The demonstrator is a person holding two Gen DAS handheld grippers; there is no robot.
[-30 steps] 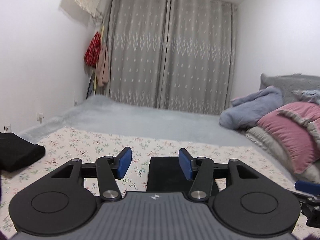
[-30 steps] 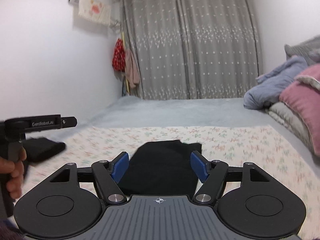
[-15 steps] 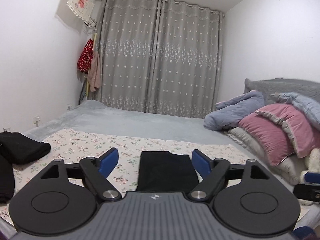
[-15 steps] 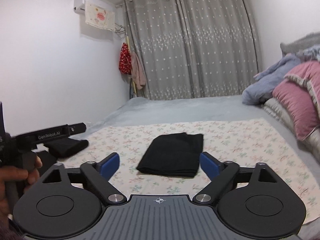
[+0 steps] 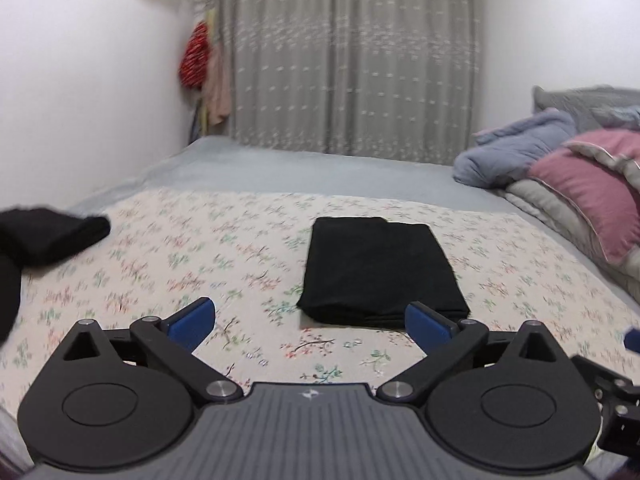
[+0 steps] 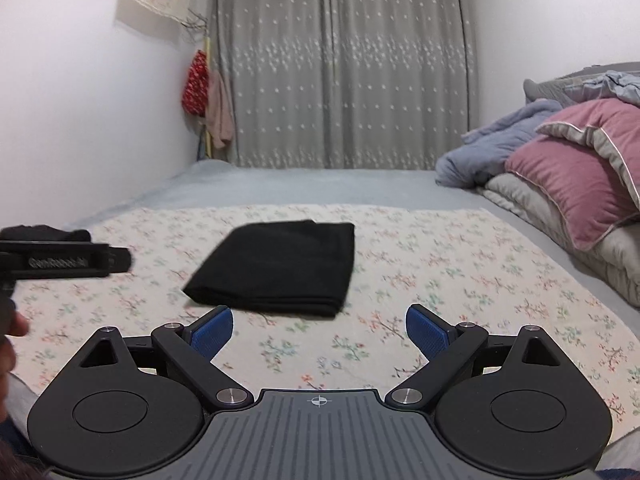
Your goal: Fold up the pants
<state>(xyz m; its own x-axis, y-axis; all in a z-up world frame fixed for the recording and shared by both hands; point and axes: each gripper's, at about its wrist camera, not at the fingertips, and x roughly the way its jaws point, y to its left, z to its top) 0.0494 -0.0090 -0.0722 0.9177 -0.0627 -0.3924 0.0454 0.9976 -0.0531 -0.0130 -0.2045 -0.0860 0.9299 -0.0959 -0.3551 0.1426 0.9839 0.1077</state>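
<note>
The folded black pants (image 5: pixel 382 270) lie flat on the floral bedspread (image 5: pixel 200 248), just ahead of both grippers, long axis pointing toward the curtain. The left gripper (image 5: pixel 308 318) and right gripper (image 6: pixel 318 326) hang wide open, holding nothing; the left sits squarer to the pants. Only the left view shows the bundle's far corner step; only the right shows the person's left hand (image 6: pixel 10 340).

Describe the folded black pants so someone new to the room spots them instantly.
Find the floral sheet covering the bed. In its middle lie the folded black pants, a flat neat rectangle. The other black clothes sit bunched at the sheet's left edge.
</note>
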